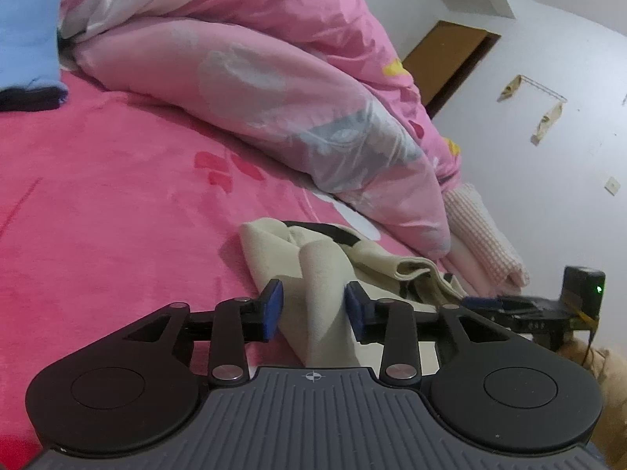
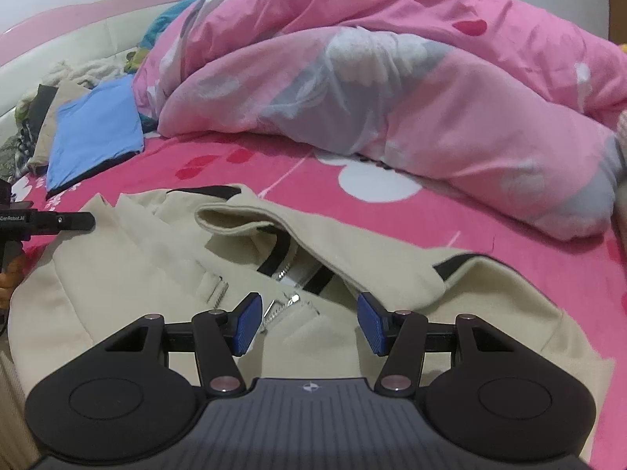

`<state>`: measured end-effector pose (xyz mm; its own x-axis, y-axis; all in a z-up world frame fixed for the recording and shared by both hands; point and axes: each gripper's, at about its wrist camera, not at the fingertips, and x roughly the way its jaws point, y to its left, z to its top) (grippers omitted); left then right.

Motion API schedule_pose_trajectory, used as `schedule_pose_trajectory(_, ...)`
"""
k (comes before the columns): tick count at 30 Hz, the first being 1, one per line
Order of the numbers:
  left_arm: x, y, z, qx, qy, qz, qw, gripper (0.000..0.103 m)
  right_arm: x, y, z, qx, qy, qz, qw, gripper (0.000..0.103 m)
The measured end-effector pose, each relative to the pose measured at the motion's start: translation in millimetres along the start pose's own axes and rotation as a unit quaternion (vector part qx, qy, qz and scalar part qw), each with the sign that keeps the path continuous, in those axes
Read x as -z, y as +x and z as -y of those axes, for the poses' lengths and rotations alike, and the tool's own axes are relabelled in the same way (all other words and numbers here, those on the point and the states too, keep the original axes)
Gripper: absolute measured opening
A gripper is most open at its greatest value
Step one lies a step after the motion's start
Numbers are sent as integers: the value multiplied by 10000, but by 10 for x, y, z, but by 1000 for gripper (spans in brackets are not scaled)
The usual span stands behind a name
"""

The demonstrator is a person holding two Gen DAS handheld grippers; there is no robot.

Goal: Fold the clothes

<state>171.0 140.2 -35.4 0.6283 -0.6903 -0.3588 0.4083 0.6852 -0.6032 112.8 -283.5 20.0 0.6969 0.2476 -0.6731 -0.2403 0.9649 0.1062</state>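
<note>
In the left wrist view, the left hand-held gripper (image 1: 313, 307) has its blue pads spread, a raised fold of the cream jacket (image 1: 325, 297) standing between them; whether the pads touch the cloth cannot be told. In the right wrist view, the right hand-held gripper (image 2: 309, 323) is spread too, hovering over the jacket's (image 2: 156, 270) open front, where a silver zipper (image 2: 284, 303) runs between the pads.

The jacket is cream with black trim at the collar and along the zipper. It lies rumpled and partly open on the bed, filling the near half of the right view, its collar (image 2: 235, 215) folded over toward 12 o'clock. At 9 o'clock the tip of the left hand-held gripper reaches its edge.

Under it is a bright pink bedsheet (image 2: 509, 250) printed with red hearts and white shapes. Beyond, from 11 to 2 o'clock, a pink patterned duvet (image 2: 392, 90) is heaped up. At 10 o'clock lies a folded blue garment (image 2: 98, 133) on other clothes, before a pink and cream headboard (image 2: 78, 35). In the left view, a pale checked folded cloth (image 1: 486, 235) sits at 2 o'clock beside the duvet, with a white wall (image 1: 568, 137) and a brown door (image 1: 443, 55) farther off.
</note>
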Motion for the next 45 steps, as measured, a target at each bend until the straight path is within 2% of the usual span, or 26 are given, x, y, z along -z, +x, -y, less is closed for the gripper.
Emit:
schedule_pose_trajectory(5, -19, -40, -52, -90, -175, 81, 9998, 50, 39, -27, -50, 70, 136, -41, 9999, 56)
schedule_pose_trajectory(12, -51, -118, -151, -180, -519, 201, 9983, 56, 82, -92, -125, 108, 344, -37, 9993, 63)
schedule_pose_trajectory(20, -109, -307, -242, -404, -951, 632, 9926, 69, 178, -136, -226, 136, 364, -52, 9992, 66)
schedule_pose_trajectory(24, -143, -407, -180, -472, -881, 857, 9913, 70, 163, -135, -288, 20, 262, -13, 9997, 66)
schedule_pose_trajectory(28, -157, -478, -22, -344, -475, 1029, 9930, 77, 110, -129, -408, -222, 29, 35, 9997, 66)
schedule_pose_trajectory(31, -184, -425, 167, -73, -32, 844, 9964, 78, 76, -120, -512, -456, -249, 43, 9986, 66)
schedule_pose_trajectory(34, -220, -195, 365, 166, 317, 352, 9987, 79, 47, -44, -556, -772, -464, -1, 9959, 66)
schedule_pose_trajectory(37, -260, 138, 575, 274, 757, -206, 9965, 79, 14, 56, -577, -1059, -632, -114, 9923, 65)
schedule_pose_trajectory(41, -313, 581, 855, 417, 1338, -947, 9856, 76, -15, 222, -526, -1270, -709, -376, 9887, 60)
schedule_pose_trajectory(45, -280, 1027, 980, 259, 2004, -1616, 9659, 64, -16, 325, -469, -1373, -791, -580, 9857, 54)
